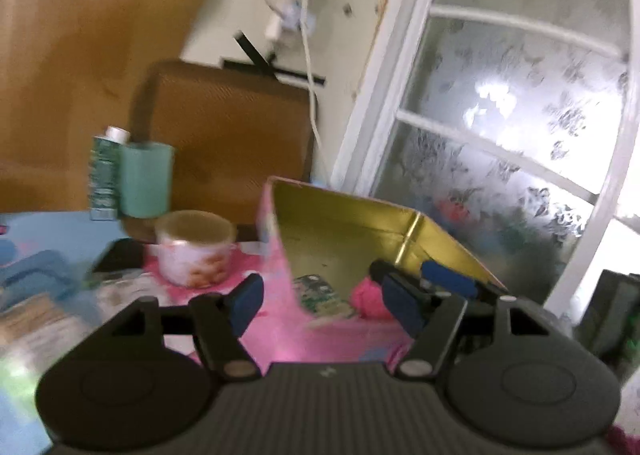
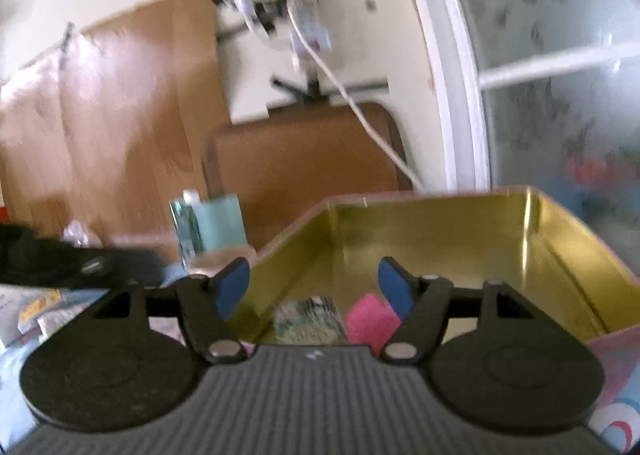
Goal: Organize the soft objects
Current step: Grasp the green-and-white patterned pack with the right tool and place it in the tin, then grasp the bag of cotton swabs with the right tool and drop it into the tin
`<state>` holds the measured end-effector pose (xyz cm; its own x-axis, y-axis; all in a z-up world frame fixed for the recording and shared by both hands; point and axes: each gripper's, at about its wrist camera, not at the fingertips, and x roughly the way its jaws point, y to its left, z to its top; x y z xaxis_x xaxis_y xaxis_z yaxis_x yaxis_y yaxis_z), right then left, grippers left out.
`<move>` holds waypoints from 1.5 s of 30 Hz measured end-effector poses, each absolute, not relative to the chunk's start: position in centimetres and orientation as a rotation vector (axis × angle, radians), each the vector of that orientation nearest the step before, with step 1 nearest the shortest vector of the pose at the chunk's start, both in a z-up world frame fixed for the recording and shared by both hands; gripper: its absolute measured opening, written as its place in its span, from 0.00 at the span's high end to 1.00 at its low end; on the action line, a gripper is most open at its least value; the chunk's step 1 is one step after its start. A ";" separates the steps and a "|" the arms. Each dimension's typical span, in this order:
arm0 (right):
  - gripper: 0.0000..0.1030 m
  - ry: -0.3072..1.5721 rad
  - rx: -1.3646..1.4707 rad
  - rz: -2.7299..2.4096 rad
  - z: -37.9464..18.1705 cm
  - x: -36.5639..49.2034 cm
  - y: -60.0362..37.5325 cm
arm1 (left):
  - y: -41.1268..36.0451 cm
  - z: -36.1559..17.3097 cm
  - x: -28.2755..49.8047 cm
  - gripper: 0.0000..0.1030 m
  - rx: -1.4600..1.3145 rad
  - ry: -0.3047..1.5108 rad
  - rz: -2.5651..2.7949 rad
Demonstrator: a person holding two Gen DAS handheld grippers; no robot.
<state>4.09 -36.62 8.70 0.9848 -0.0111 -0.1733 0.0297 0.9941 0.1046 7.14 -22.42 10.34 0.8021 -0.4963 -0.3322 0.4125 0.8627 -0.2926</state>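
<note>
A pink-sided tin box (image 2: 440,231) with a gold interior dominates both wrist views, standing open on a cluttered table (image 1: 60,231) beside a frosted window (image 1: 520,115) and in front of a brown chair back (image 1: 228,127). Two items already lie on the tin's floor — a pink soft object (image 2: 370,321) and, just beside it, a green-and-white printed packet (image 2: 312,319) — so the sorting appears partly done. The right gripper (image 2: 314,287) hovers over the tin's near edge with its blue-padded fingers spread apart and nothing between them; the left gripper (image 1: 320,305), approaching from the tin's left corner, is likewise spread wide and empty, its pads straddling the pink wall. What is left seems to lie on the table at the left, where blurred shapes, among them a blue piece and pale, crumpled-looking items, cannot be identified with confidence. A patterned mug (image 1: 194,251), a teal cup (image 1: 146,179) and a green carton (image 1: 104,179) stand behind — hard goods, probably outside the job.
</note>
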 end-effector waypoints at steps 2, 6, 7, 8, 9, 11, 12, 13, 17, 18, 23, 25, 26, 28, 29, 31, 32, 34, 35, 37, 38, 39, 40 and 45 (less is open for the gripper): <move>0.28 0.128 0.101 0.024 9.0 4.2 -35.7 | -20.2 9.5 5.0 0.34 -0.198 0.391 -0.438; 0.00 0.070 0.112 0.216 9.2 4.4 -32.7 | -14.4 7.2 2.4 0.35 -0.208 0.443 -0.250; 0.00 0.068 0.116 0.275 9.1 4.7 -31.8 | -12.6 6.6 1.9 0.35 -0.239 0.460 -0.198; 0.00 0.086 0.110 0.326 9.3 5.4 -30.7 | -11.3 6.1 1.5 0.35 -0.259 0.471 -0.151; 0.00 0.125 0.085 0.361 9.6 6.1 -29.1 | -10.0 5.6 1.2 0.35 -0.277 0.480 -0.100; 0.00 0.198 0.022 0.422 9.7 7.6 -25.8 | -7.7 4.7 1.0 0.35 -0.327 0.494 -0.029; 0.00 0.236 -0.012 0.459 9.6 8.5 -24.1 | -7.0 4.3 1.1 0.35 -0.346 0.503 -0.009; 0.00 0.271 -0.053 0.487 9.4 9.4 -22.4 | -6.3 3.8 1.3 0.35 -0.372 0.516 0.015; 0.00 0.383 -0.151 0.501 7.9 13.0 -18.2 | -4.6 3.1 1.5 0.32 -0.477 0.510 0.014; 0.00 0.409 -0.153 0.501 7.5 13.8 -17.7 | -4.7 3.1 1.3 0.31 -0.483 0.505 0.016; 0.44 0.533 -0.165 0.542 6.0 15.4 -17.1 | -4.7 2.9 0.7 0.31 -0.479 0.502 0.014; 0.46 0.525 -0.109 0.539 6.4 14.7 -18.2 | -4.7 2.9 0.8 0.31 -0.474 0.503 0.012; 0.46 0.499 -0.103 0.538 6.8 13.7 -19.1 | -4.8 2.9 0.8 0.31 -0.472 0.504 0.016; 0.46 0.426 -0.115 0.522 7.5 11.5 -20.4 | -4.8 3.0 0.9 0.29 -0.462 0.508 0.009; 0.46 0.388 -0.124 0.522 7.9 9.9 -21.4 | -4.5 3.0 1.0 0.28 -0.456 0.511 -0.005; 0.46 0.359 -0.136 0.512 8.0 7.4 -22.6 | -4.0 3.2 1.5 0.28 -0.440 0.518 -0.039; 0.46 0.360 -0.142 0.514 7.9 6.2 -23.2 | -4.0 3.3 1.6 0.28 -0.437 0.523 -0.058; 0.45 0.378 -0.149 0.515 7.1 4.1 -24.3 | -4.3 3.6 2.0 0.28 -0.458 0.536 -0.119; 0.45 0.396 -0.153 0.516 6.7 3.5 -24.9 | -4.9 3.8 2.1 0.28 -0.477 0.548 -0.165; 0.43 0.454 -0.171 0.516 5.4 2.7 -25.2 | -6.2 4.2 2.5 0.26 -0.491 0.569 -0.244; 0.43 0.484 -0.182 0.515 4.8 2.4 -25.4 | -7.2 4.4 2.6 0.24 -0.490 0.580 -0.282; 0.42 0.500 -0.187 0.510 4.3 2.2 -25.5 | -8.0 4.6 2.8 0.23 -0.489 0.593 -0.309; 0.39 0.512 -0.189 0.507 4.0 2.0 -25.6 | -8.9 4.8 2.9 0.23 -0.486 0.609 -0.333; 0.19 0.519 -0.202 0.512 3.6 1.8 -25.8 | -12.2 5.0 3.1 0.11 -0.442 0.705 -0.386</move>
